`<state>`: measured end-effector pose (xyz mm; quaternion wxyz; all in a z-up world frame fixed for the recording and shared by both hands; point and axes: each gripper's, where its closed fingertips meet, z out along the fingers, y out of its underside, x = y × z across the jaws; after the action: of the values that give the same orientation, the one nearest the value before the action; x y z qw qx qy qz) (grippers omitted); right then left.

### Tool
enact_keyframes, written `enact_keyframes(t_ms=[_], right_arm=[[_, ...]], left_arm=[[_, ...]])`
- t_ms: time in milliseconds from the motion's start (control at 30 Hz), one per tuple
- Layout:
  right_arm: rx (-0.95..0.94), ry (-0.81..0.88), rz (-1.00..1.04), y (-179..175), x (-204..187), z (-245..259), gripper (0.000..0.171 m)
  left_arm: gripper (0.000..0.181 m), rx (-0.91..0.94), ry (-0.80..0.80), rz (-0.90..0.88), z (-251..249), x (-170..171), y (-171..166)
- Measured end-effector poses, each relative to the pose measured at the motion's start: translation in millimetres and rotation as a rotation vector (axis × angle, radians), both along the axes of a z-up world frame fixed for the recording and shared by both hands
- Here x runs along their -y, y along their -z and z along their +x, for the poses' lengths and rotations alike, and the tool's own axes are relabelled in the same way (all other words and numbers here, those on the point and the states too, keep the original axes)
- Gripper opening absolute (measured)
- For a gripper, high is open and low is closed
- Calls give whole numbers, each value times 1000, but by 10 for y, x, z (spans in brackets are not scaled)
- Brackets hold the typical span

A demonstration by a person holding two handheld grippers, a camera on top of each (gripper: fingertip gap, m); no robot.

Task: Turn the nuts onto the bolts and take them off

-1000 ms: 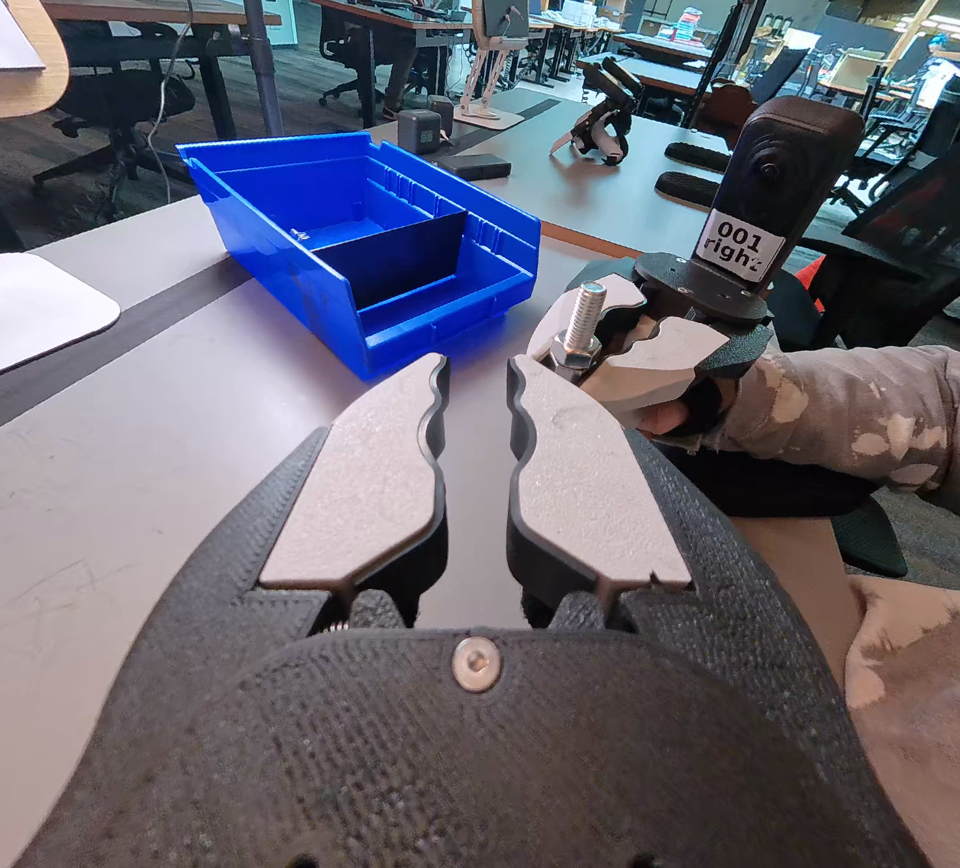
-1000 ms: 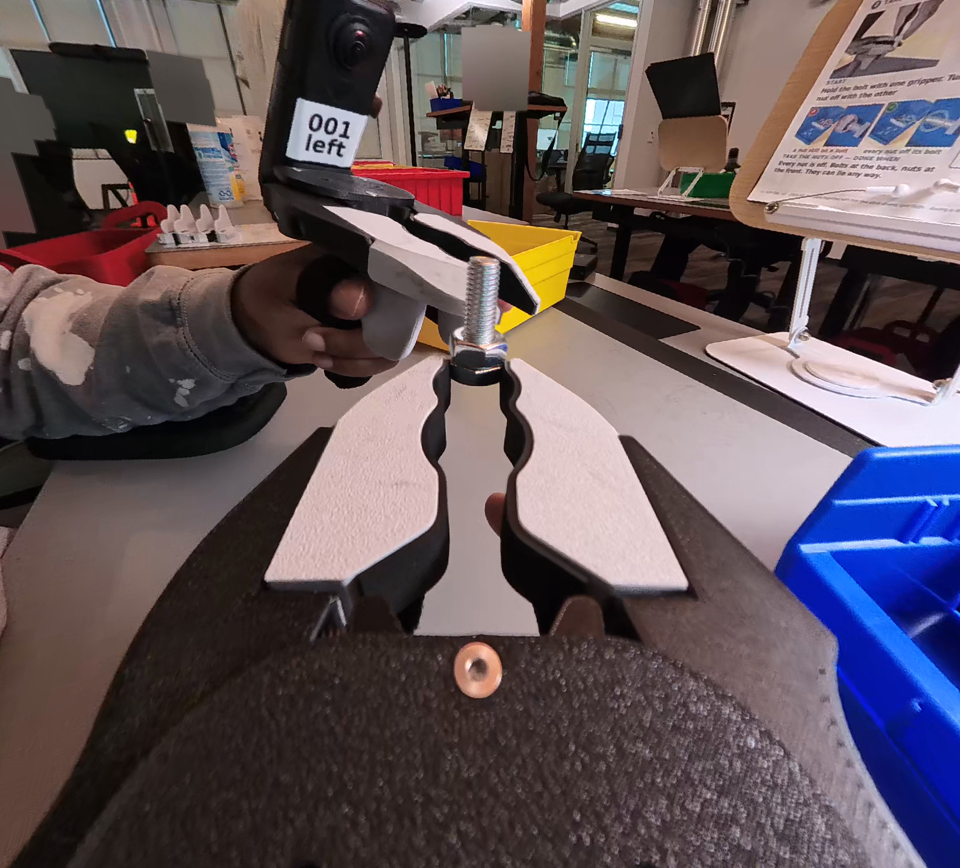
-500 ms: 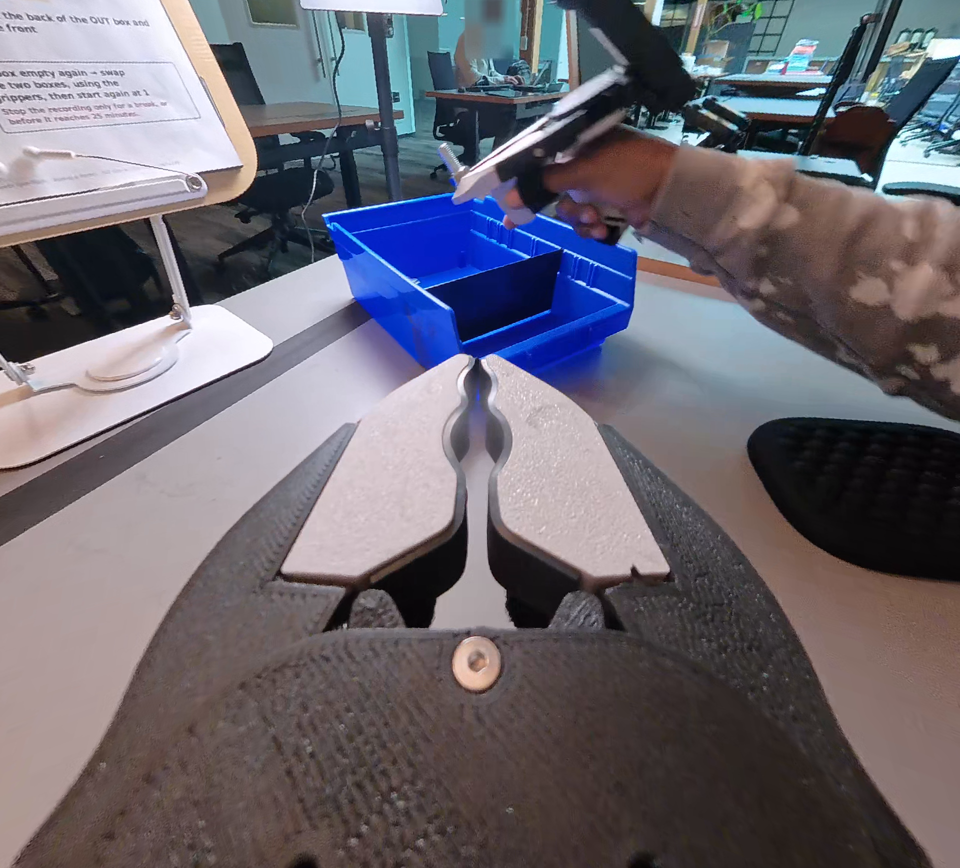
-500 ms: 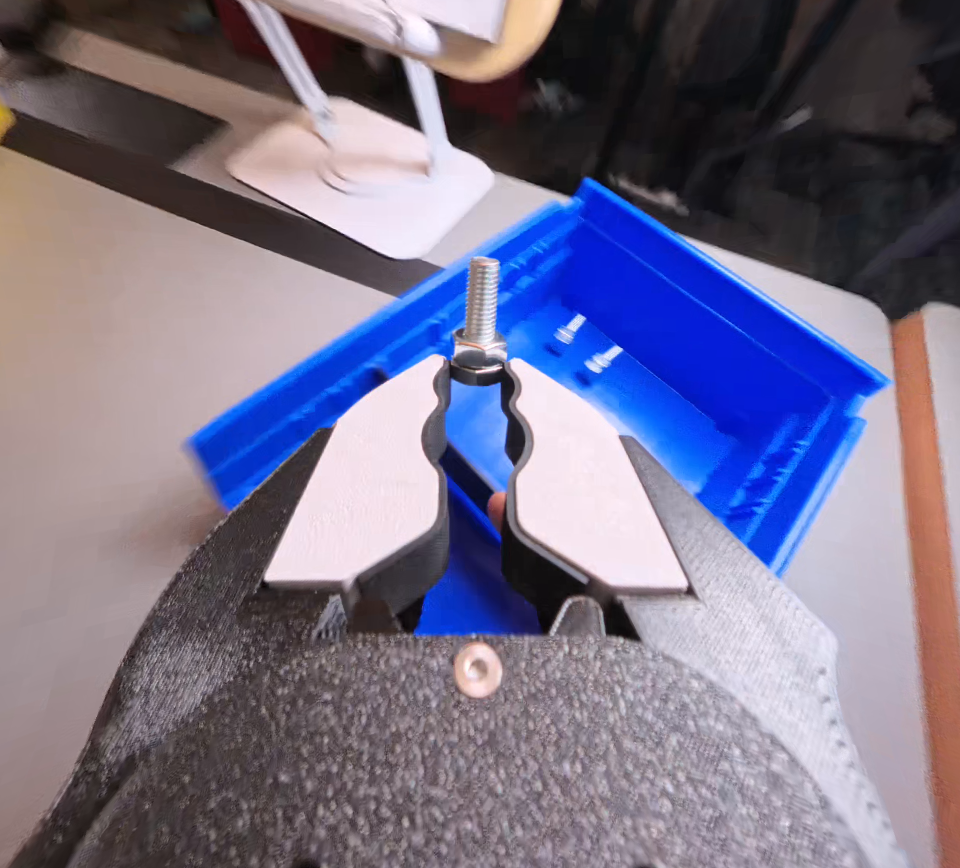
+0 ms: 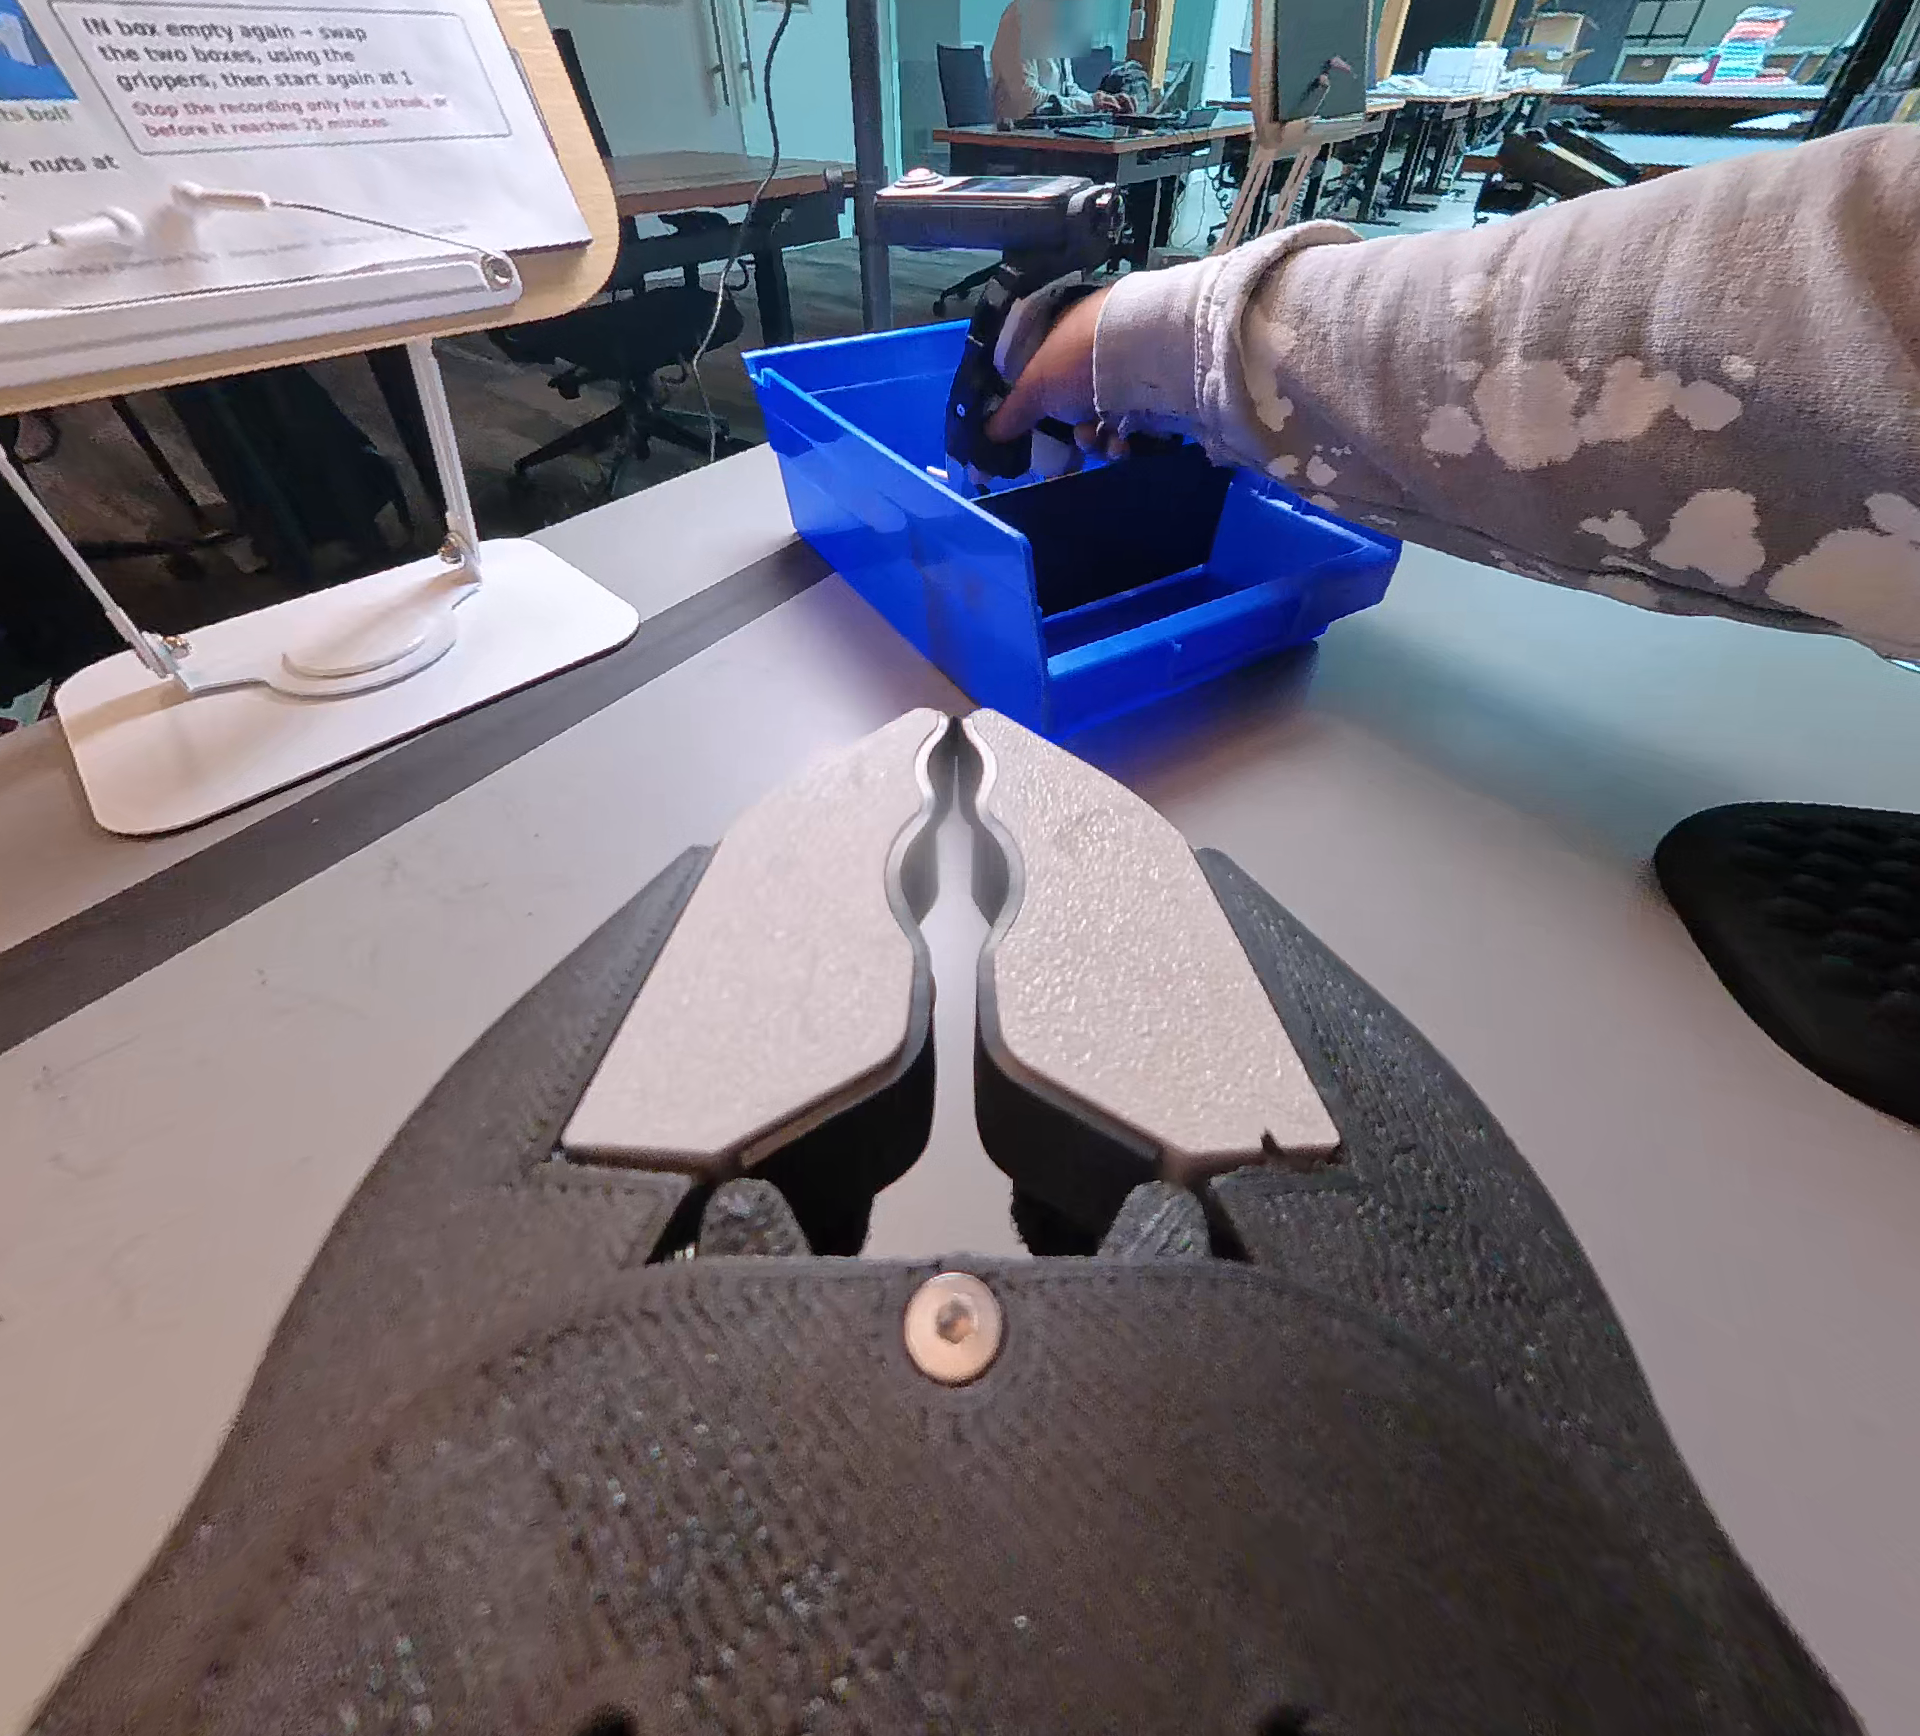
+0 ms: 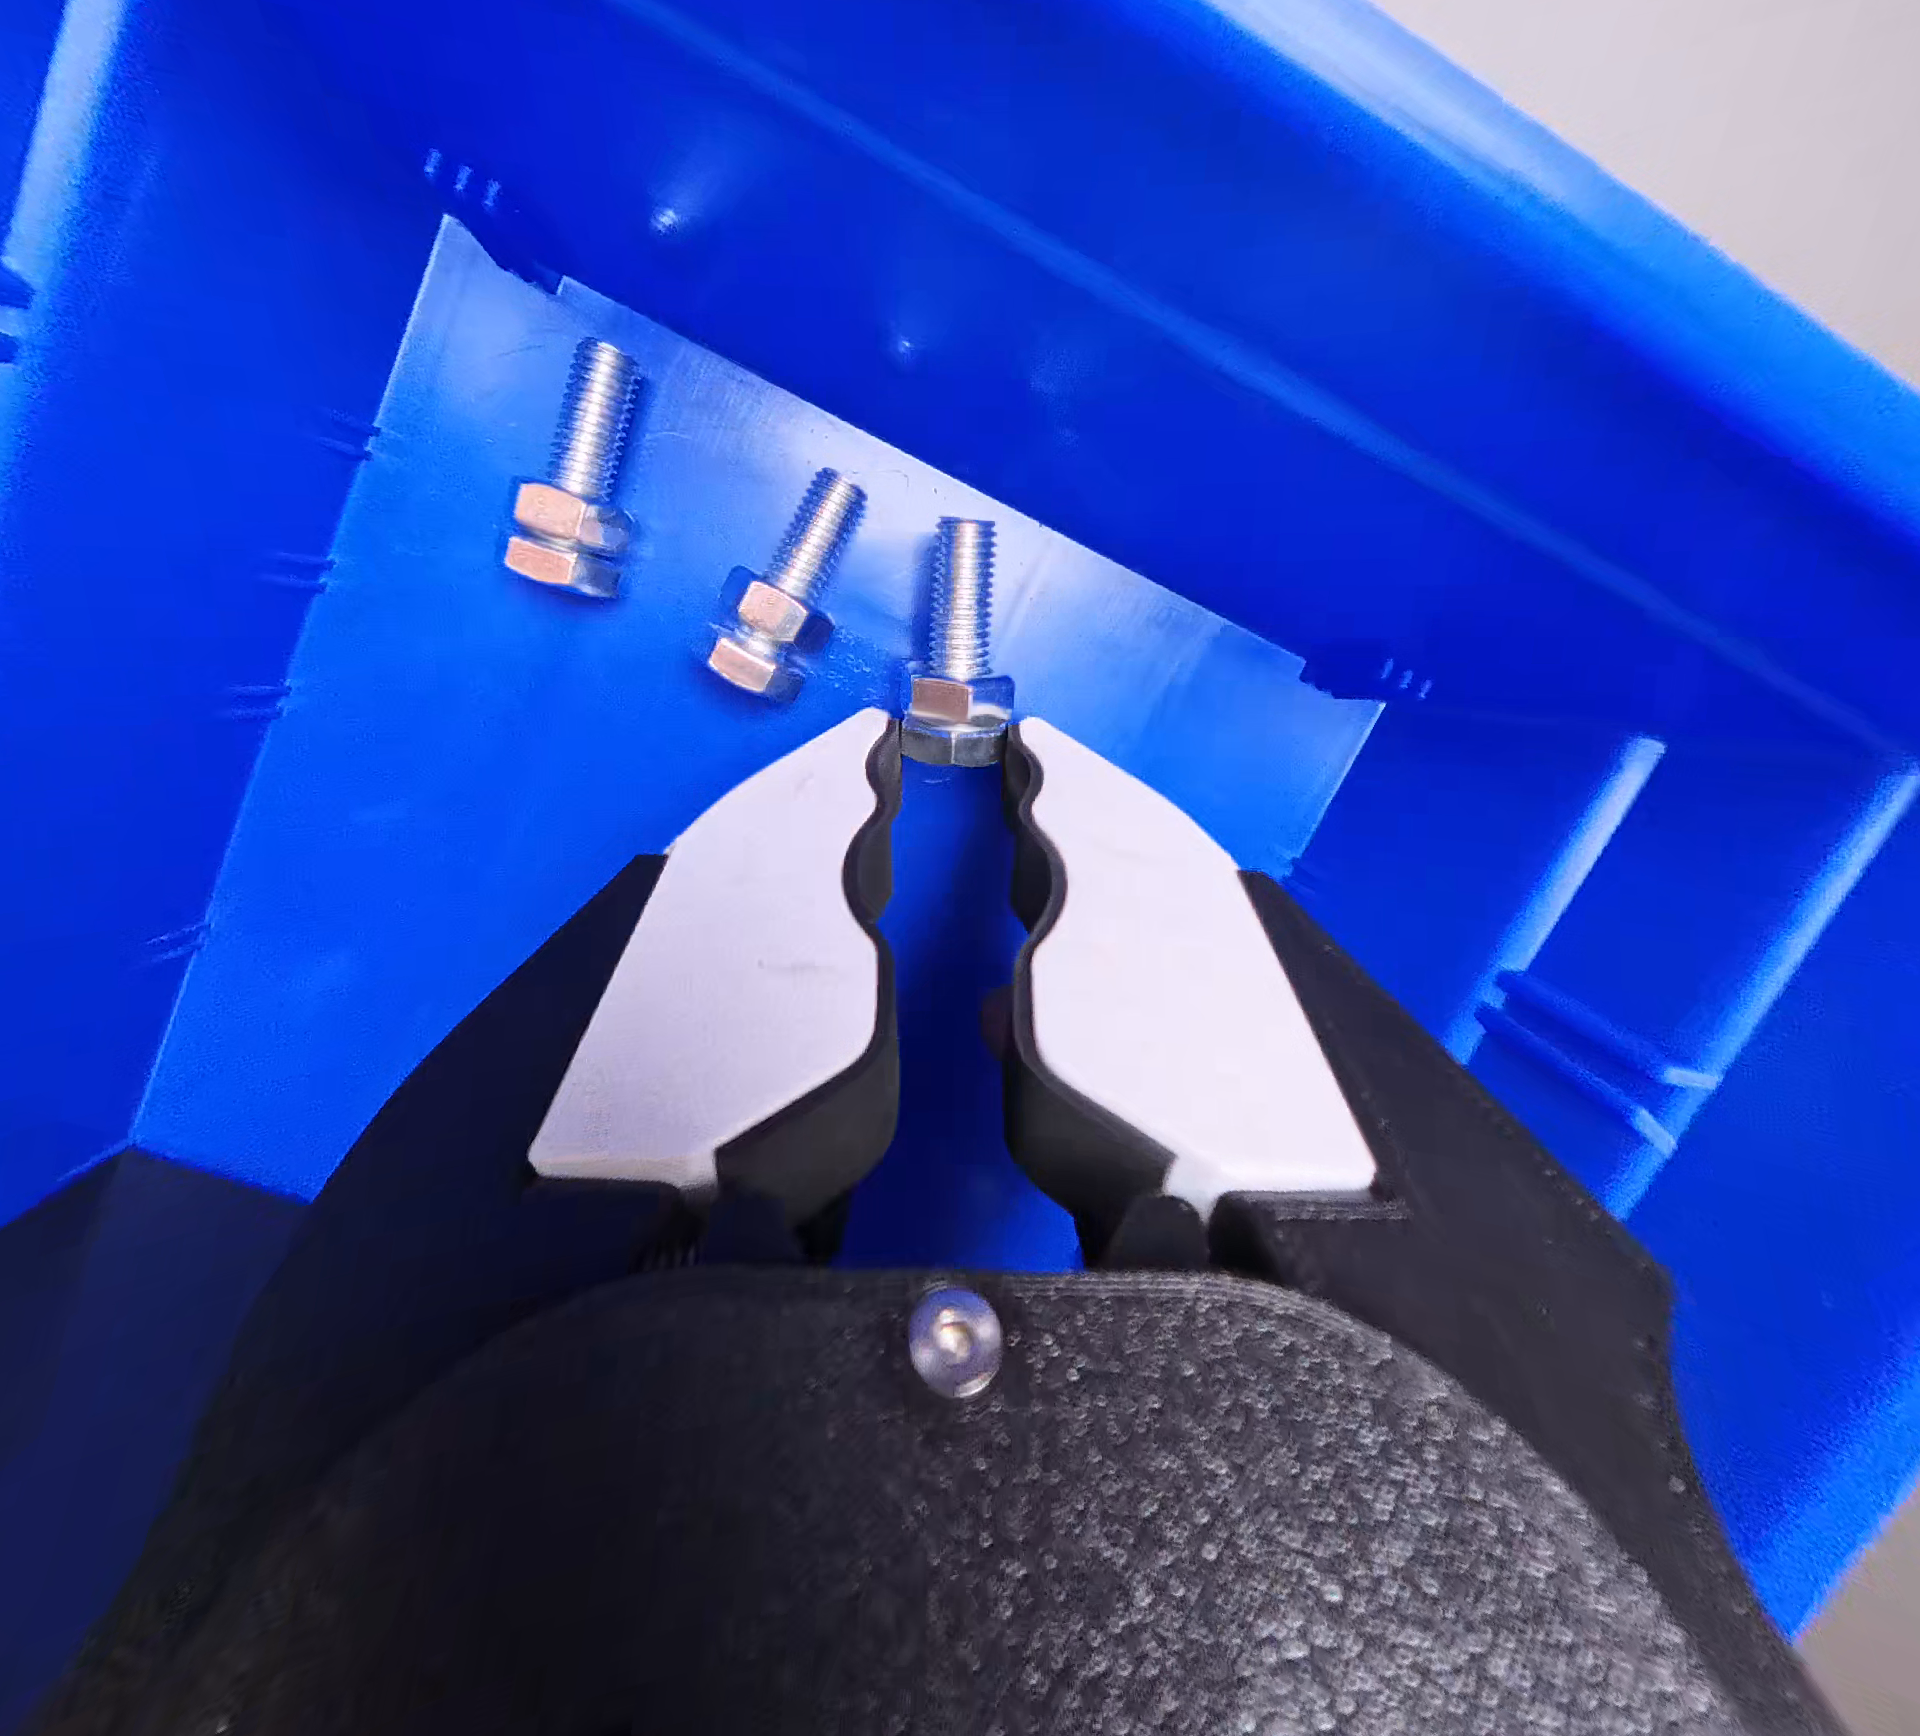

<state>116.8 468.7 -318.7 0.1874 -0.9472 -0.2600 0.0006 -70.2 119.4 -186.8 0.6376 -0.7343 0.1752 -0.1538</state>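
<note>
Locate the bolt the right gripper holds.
In the right wrist view, the bolt sits pinched by its head in the right gripper, inside the blue bin, right of two loose bolts.

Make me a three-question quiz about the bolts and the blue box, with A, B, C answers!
1. Where is the right gripper?
A. inside the blue box
B. on the paper stand
C. under the table

2. How many bolts lie loose on the box floor?
A. five
B. none
C. two

3. What is the left gripper doing?
A. squeezing a nut
B. shut with nothing in it
C. wide open

Answers:
1 A, blue walls surround its tips.
2 C, two bolts lie beside the held bolt.
3 B, its fingers meet at the tips above the table, with nothing between.
</note>
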Motion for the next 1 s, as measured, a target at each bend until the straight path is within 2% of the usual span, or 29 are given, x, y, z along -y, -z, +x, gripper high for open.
enact_keyframes(t_ms=[133, 200, 267, 367, 433, 500, 600, 700, 800, 933, 1000], right_arm=[[-13, 1, 8, 9, -33, -14, 19], [-20, -15, 21, -61, -32, -19, 29], [-70, -42, 64, -232, -26, -69, 31], [-205, -136, 214, -716, 92, -257, 31], [-376, -241, 350, -1184, 382, -486, 31], [-565, -372, 482, -1650, 895, -687, 30], [-734, -548, 577, -1952, 1824, -788, 31], [-825, -665, 552, -1795, 2660, -775, 32], [-892, -732, 504, -1456, 3280, -726, 32], [-917, -781, 527, -1101, 3614, -694, 31], [-935, -793, 532, -1041, 3649, -714, 30]], left_arm=[[0, -3, -8, -12, -42, -25, 53], [0, 1, -13, -13, -63, -33, 59], [0, 3, -21, -13, -85, -35, 58], [0, 6, -36, -3, -133, -35, 22], [0, 14, -51, 5, -187, -38, -9], [0, 25, -69, 7, -253, -46, -29], [0, 41, -99, 14, -369, -53, -87], [0, 32, -142, 44, -581, -43, -268], [0, 4, -223, 72, -1022, -21, -543], [4, -92, -401, 40, -1934, -11, -867], [11, -153, -471, -60, -2411, -27, -906]])
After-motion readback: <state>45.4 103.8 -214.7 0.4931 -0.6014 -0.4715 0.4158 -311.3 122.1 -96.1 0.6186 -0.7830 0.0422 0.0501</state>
